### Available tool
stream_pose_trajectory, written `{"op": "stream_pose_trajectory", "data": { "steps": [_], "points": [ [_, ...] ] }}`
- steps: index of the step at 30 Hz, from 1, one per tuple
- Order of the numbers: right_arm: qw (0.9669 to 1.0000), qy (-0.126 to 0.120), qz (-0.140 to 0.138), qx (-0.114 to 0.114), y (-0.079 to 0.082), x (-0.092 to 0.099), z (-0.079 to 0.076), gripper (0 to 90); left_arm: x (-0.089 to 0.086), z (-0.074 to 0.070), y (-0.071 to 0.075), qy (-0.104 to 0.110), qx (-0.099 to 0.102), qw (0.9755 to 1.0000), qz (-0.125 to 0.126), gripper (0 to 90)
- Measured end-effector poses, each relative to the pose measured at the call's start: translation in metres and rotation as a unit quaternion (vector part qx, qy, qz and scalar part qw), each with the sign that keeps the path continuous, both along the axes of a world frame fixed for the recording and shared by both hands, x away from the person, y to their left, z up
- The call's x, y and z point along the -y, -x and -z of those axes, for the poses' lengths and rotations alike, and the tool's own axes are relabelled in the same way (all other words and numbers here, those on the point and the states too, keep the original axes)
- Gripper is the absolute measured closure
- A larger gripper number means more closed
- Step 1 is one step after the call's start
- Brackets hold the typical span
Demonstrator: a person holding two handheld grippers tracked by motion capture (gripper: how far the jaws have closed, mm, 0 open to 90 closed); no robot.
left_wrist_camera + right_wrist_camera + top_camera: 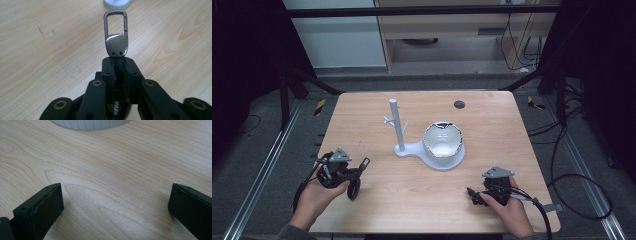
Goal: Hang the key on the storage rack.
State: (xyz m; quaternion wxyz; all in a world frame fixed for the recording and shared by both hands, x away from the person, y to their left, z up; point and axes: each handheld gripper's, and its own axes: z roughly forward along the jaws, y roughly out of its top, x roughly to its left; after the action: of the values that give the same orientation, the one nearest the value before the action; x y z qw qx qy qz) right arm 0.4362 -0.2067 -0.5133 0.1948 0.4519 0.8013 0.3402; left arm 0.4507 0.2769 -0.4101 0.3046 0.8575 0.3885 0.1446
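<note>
Over by the tabletop's (pixel 377 200) near left corner, the left hand-held gripper (pixel 353 175) has its jaws clamped tight on a keyring (pixel 116 40), whose metal clasp sticks out past the tips above bare wood. Near the right front edge, the right hand-held gripper (pixel 473 192) sits low with jaws spread wide, holding nothing. Between them lies open wood. A white stand (pixel 412 149) with a bowl (pixel 442 140) occupies the middle.

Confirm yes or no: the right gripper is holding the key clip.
No. The right gripper stands open over bare table; the left gripper clamps the key clip.
</note>
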Motion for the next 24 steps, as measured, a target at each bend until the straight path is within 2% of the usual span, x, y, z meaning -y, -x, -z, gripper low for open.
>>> {"op": "stream_pose_trajectory", "data": {
  "steps": [2, 3, 4, 8, 13, 19, 21, 24],
  "points": [
    [1.0, 0.0, -0.001, 0.0, 0.0, 0.0, 0.0, 0.4, -0.001, -0.004, 0.001, 0.009, 0.019, 0.9998, -0.003, 80.3],
    [1.0, 0.0, -0.001, 0.0, 0.0, 0.0, 0.0, 0.4, 0.0, -0.008, 0.001, 0.022, 0.04, 0.9989, -0.008, 80.4],
    [1.0, 0.0, -0.001, 0.0, 0.0, 0.0, 0.0, 0.4, 0.0, -0.008, 0.001, 0.022, 0.04, 0.9989, -0.008, 80.4],
    [1.0, 0.0, -0.001, 0.0, 0.0, 0.0, 0.0, 0.5, 0.006, -0.015, -0.001, 0.048, 0.077, 0.9956, -0.022, 80.4],
    [1.0, 0.0, -0.001, 0.0, 0.0, 0.0, 0.0, 0.4, 0.016, -0.023, -0.006, 0.059, 0.109, 0.9919, -0.027, 80.4],
    [1.0, 0.0, -0.002, 0.0, 0.0, 0.0, 0.0, 0.4, 0.022, -0.027, -0.01, 0.058, 0.121, 0.9905, -0.031, 80.4],
    [1.0, 0.0, -0.001, 0.0, 0.0, 0.0, 0.0, 0.4, 0.025, -0.029, -0.009, 0.062, 0.129, 0.9891, -0.034, 80.4],
    [1.0, 0.0, -0.002, 0.0, 0.0, 0.0, 0.0, 0.4, 0.025, -0.03, -0.009, 0.063, 0.13, 0.9888, -0.034, 80.4]
  ]
}}
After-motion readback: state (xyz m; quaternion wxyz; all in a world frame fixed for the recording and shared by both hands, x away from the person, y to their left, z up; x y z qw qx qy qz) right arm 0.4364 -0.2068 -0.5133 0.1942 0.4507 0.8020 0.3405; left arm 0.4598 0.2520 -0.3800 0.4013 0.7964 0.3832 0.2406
